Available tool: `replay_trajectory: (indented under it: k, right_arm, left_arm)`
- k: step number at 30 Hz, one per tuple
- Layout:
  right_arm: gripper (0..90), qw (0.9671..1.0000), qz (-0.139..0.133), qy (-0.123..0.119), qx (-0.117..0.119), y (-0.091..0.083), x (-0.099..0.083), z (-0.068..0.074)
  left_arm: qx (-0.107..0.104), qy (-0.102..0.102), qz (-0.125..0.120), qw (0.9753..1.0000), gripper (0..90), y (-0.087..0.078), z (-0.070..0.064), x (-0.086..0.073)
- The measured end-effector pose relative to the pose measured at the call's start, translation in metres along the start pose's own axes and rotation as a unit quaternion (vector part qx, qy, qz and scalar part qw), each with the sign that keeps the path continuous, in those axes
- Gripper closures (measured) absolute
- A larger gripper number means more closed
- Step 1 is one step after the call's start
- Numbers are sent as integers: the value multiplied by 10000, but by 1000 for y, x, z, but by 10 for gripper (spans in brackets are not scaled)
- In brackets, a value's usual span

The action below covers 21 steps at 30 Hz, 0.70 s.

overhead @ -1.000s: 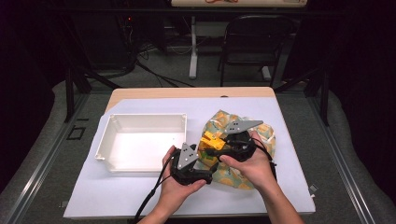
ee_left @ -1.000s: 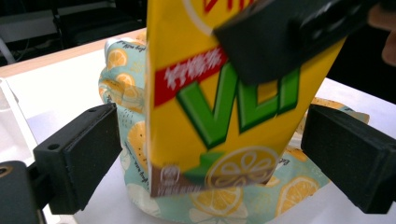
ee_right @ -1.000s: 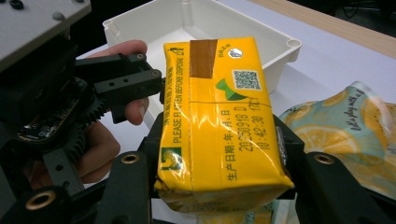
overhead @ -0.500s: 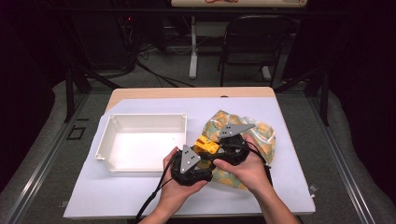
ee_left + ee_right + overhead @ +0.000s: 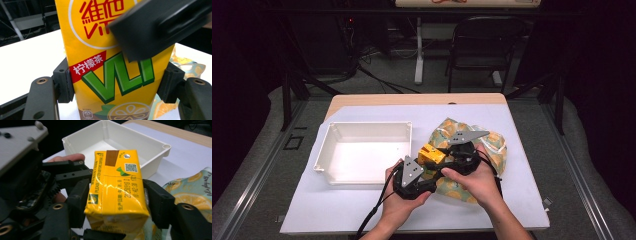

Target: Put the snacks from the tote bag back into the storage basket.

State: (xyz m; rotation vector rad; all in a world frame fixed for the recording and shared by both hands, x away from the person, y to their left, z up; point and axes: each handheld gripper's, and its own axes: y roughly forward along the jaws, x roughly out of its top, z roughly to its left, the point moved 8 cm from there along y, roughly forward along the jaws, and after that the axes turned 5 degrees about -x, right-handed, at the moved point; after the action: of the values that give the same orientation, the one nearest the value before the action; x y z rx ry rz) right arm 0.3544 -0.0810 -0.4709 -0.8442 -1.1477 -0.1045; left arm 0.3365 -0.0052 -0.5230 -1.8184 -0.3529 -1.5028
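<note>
Both grippers clamp the same yellow lemon tea carton [image 5: 431,154], held just above the table [image 5: 362,215] near the middle of its front half, between the white plastic tray [image 5: 328,150] and the lemon-print cloth bag [image 5: 494,142]. In the high view the left gripper [image 5: 422,172] comes at the carton from the front edge side and the right gripper [image 5: 447,157] from the bag side; the hands and the grey plates cover most of the carton there, leaving a small yellow corner in sight. In the left gripper view the carton's printed face [image 5: 110,70] sits squeezed between the two black pads, its top and bottom cut off by the frame, and a blurred black part of the other gripper crosses its upper right. In the right gripper view the carton's top end [image 5: 116,185], with its foil straw hole and date print, is pinched between that gripper's pads, while the left gripper's body [image 5: 30,182] blocks the view's left side. The bag lies toward the table's right edge, partly hidden under the right hand [image 5: 477,182].
</note>
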Motion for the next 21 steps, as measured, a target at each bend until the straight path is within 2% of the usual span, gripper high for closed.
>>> replay_trajectory:
  k: [8,11,12,18,19,21]
  right_arm:
    - [260,9993,-343,123,6,-15,8,-10]
    - [246,9992,-380,131,-13,-17,9,-12]
    - [233,9991,-407,145,-54,-17,9,-14]
    - [222,9986,-494,152,-99,-18,9,-19]
    - [221,9986,-482,157,-118,-17,7,-20]
    - [220,9988,-452,150,-111,-16,6,-21]
  left_arm:
    - [140,-208,-80,9997,312,-6,18,3]
    - [224,-304,-121,9992,312,-9,28,4]
    - [247,-380,-142,9989,312,-11,35,4]
    - [333,-508,-229,9979,313,-15,50,6]
    - [389,-551,-248,9974,312,-17,56,6]
    - [412,-558,-251,9973,312,-18,59,6]
